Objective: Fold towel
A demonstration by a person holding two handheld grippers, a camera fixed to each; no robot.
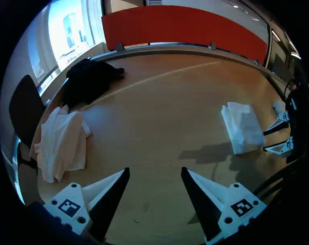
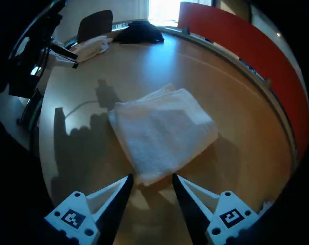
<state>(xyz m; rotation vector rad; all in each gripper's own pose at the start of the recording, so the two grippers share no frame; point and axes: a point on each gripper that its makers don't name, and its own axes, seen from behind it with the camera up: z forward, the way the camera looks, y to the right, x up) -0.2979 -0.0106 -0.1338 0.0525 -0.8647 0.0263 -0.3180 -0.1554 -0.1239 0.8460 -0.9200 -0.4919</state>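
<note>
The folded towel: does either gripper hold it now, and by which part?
Nothing is held. The right gripper is open, tips beside a corner of the folded towel; the left gripper is open above the table.

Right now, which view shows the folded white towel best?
The right gripper view: the folded towel lies large and central, just ahead of the right gripper, stacked edges visible. The left gripper view shows the towel small and distant, at right.

Table [image 1: 162, 110]: folded towel [image 1: 243, 126], cloth pile [image 1: 62, 141], dark garment [image 1: 89, 79]
</note>
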